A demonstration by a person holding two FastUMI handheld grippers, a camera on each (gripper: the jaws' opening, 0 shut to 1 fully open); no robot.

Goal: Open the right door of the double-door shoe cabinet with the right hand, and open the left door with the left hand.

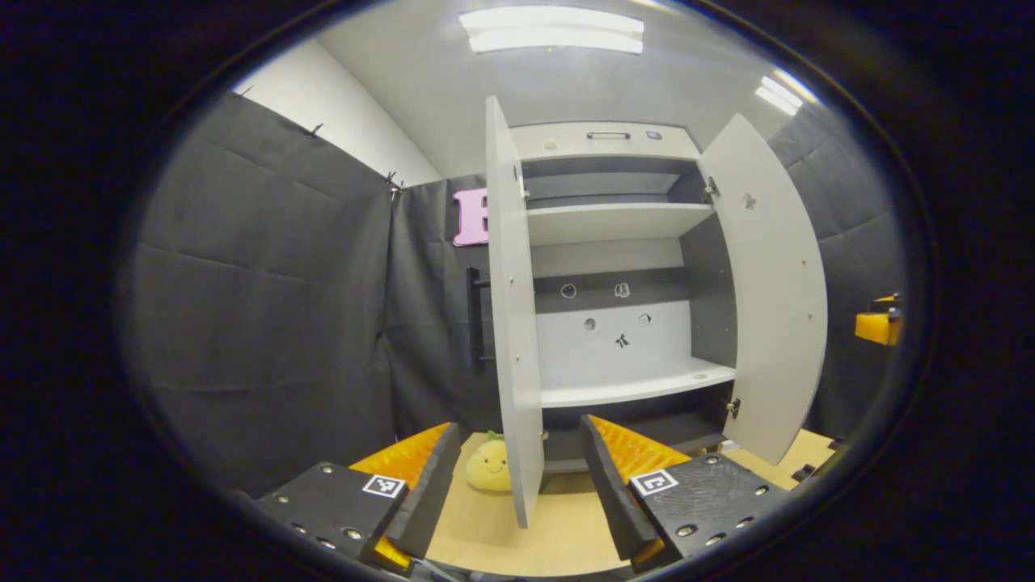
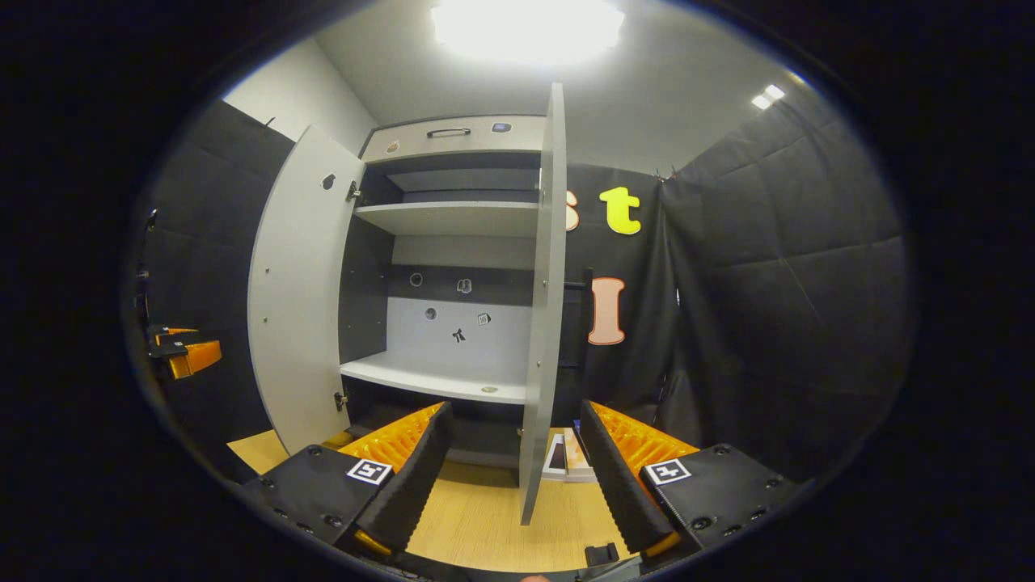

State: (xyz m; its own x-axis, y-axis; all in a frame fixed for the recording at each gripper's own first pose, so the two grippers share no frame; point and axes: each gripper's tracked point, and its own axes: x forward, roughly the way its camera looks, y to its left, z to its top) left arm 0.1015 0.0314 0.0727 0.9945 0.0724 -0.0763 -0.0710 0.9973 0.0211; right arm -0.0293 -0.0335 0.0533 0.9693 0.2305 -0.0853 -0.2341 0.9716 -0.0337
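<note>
Both doors of the cabinet point(image 1: 610, 145) stand swung wide: the left door point(image 1: 511, 323) edge-on in the left gripper view, the right door point(image 2: 546, 307) edge-on in the right gripper view, shelves bare. The left gripper point(image 1: 517, 477) and right gripper point(image 2: 513, 469) are both spread and hold nothing, each door's edge between but clear of the fingers. The task looks done; what seems left is to draw both back clear of the doors.
</note>
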